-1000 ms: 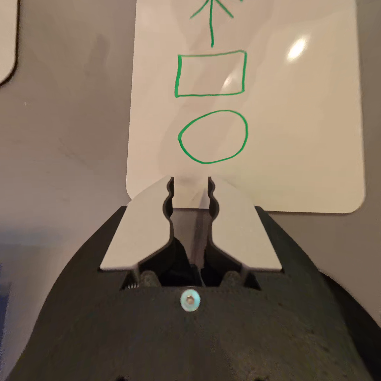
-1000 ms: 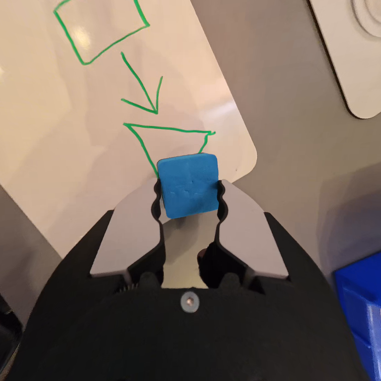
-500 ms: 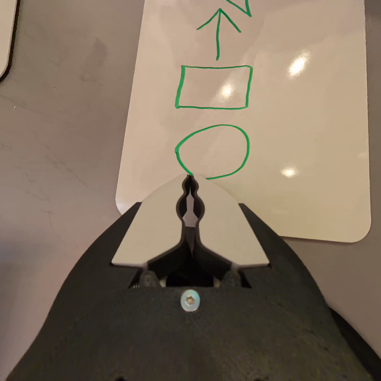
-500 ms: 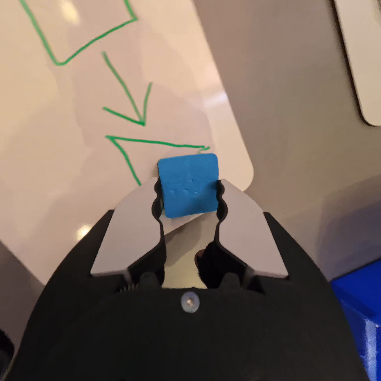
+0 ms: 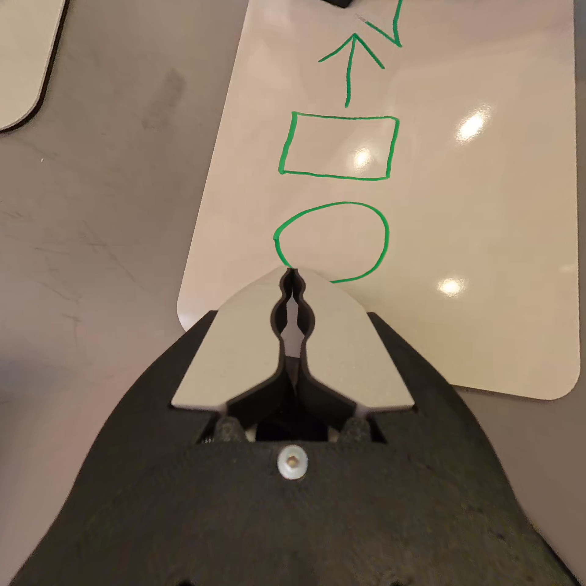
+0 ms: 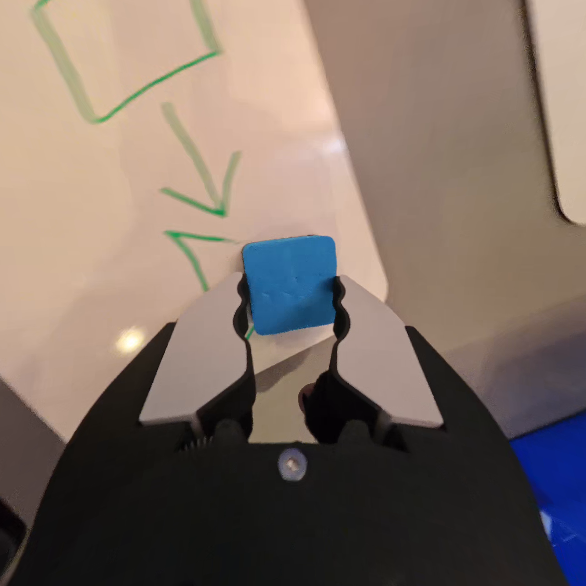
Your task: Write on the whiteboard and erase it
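A white whiteboard [image 5: 459, 253] lies flat on the grey table and bears green drawings: an oval [image 5: 385, 234], a rectangle [image 5: 339, 146], an arrow [image 5: 348, 69] and part of a triangle [image 5: 391, 31]. My left gripper [image 5: 291, 269] is shut with nothing between its pads, over the board's near edge at the oval. In the right wrist view the whiteboard [image 6: 95, 237] shows the triangle [image 6: 190, 250] and arrow [image 6: 206, 180]. My right gripper [image 6: 288, 282] is shut on a square blue eraser [image 6: 290, 285], which sits on the board at the triangle's right end.
Another white board [image 5: 22, 63] lies at the far left; in the right wrist view a white board [image 6: 564, 95] shows at the upper right. A blue bin [image 6: 558, 475] stands at the lower right. Grey table [image 5: 95, 222] surrounds the whiteboard. Left tips to right tips: about 20 cm.
My left gripper closed on air and moved forward over the board's near edge to the oval. My right gripper slid the eraser over the triangle's right corner; that part of the line no longer shows.
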Available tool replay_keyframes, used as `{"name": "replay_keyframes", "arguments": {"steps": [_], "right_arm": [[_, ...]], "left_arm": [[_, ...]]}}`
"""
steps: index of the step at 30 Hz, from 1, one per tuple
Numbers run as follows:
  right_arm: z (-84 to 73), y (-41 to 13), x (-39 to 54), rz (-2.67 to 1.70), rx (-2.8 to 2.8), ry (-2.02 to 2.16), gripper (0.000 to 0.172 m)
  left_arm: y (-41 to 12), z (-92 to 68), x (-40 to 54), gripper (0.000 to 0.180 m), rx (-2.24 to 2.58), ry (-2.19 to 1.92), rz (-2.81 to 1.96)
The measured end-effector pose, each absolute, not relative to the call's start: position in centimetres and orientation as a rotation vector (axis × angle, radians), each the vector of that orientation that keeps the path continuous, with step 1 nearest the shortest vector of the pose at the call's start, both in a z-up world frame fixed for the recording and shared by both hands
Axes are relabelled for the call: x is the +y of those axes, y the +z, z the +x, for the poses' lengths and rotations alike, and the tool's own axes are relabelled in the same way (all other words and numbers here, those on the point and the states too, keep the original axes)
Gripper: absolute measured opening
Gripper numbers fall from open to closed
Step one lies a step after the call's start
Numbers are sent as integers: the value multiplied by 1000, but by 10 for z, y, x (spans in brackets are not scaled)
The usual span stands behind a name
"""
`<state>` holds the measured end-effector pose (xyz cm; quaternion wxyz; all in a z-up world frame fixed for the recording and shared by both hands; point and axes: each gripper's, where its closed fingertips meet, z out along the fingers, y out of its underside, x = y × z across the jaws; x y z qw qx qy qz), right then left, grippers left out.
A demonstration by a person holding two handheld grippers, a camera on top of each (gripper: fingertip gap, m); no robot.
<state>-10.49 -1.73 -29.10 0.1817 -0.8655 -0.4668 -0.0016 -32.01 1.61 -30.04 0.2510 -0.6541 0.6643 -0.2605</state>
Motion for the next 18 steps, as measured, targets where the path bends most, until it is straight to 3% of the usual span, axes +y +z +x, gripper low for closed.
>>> {"name": "replay_keyframes", "arguments": {"steps": [1, 5, 10, 14, 18], "right_arm": [[-103, -291, -6, -2469, -1242, -3, 53], [-127, -291, -27, -2379, -1436, 35, 53], [-111, -291, -3, -2434, -1277, 19, 53], [-129, -291, -49, -2386, -1510, 79, 52], [-120, -291, -30, -2421, -1364, 24, 52]], "left_arm": [[-300, -320, 17, 2, 1802, -713, -1783], [-300, -318, 18, 2, 1784, -697, -1786], [-300, -316, 20, 2, 1770, -691, -1793], [-300, -317, 20, 2, 1759, -680, -1793], [-300, -316, 22, 2, 1753, -680, -1798]]}}
